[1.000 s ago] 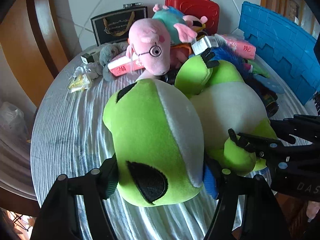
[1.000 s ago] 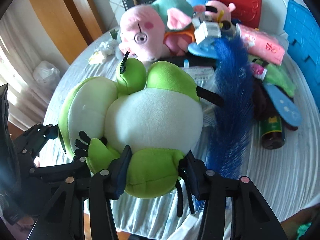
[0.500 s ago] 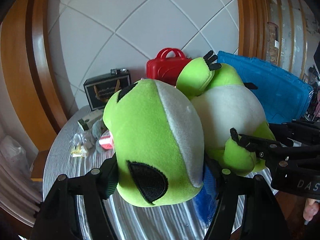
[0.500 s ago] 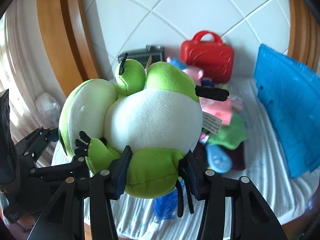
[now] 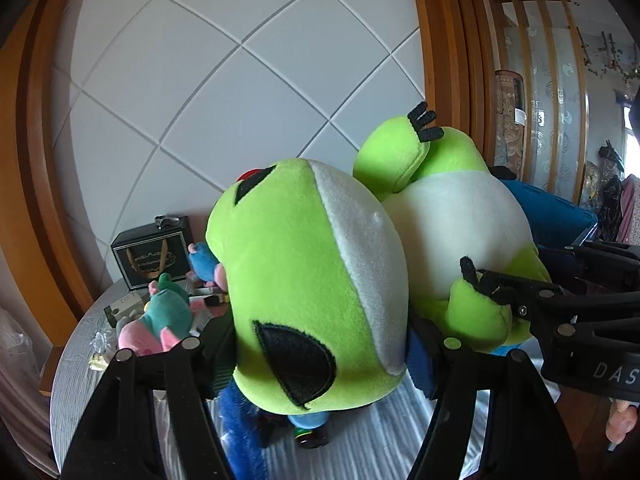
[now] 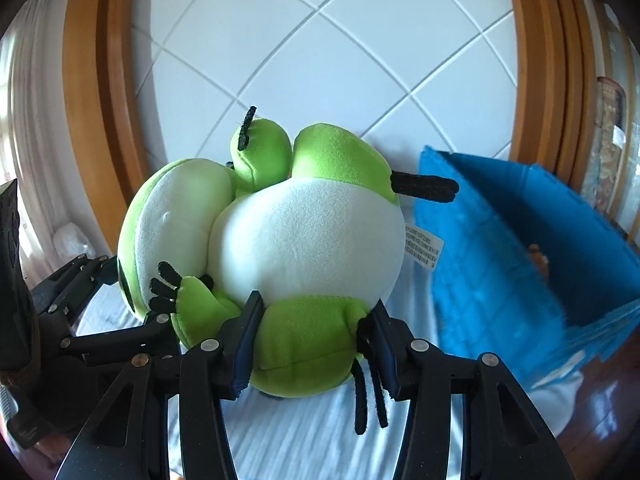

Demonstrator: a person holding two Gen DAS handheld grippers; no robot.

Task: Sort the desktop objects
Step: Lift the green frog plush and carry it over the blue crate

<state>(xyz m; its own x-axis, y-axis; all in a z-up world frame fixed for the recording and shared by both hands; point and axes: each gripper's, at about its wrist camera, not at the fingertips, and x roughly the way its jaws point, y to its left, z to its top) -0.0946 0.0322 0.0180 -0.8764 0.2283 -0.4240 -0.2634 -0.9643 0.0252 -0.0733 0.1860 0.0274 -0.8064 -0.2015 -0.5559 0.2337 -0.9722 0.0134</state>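
A big green and white plush frog (image 5: 304, 280) hangs in the air above the table, held by both grippers. My left gripper (image 5: 320, 352) is shut on its head, with a black eye patch facing the camera. My right gripper (image 6: 310, 344) is shut on the frog's green lower body (image 6: 304, 344), its white belly (image 6: 308, 240) above the fingers. In the left wrist view the right gripper (image 5: 560, 312) reaches in from the right. In the right wrist view the left gripper (image 6: 92, 320) shows at the left.
A blue plastic crate (image 6: 520, 248) stands at the right on the white-clothed table (image 6: 300, 440). At the back left lie a pink and teal plush pig (image 5: 160, 320), a black gift box (image 5: 152, 256) and small packets. A blue fluffy thing (image 5: 240, 440) lies under the frog. A white tiled wall rises behind.
Both grippers have lifted the frog off the table, up and toward the right. The clutter has dropped low in view, the wall fills the background, and the blue crate is closer.
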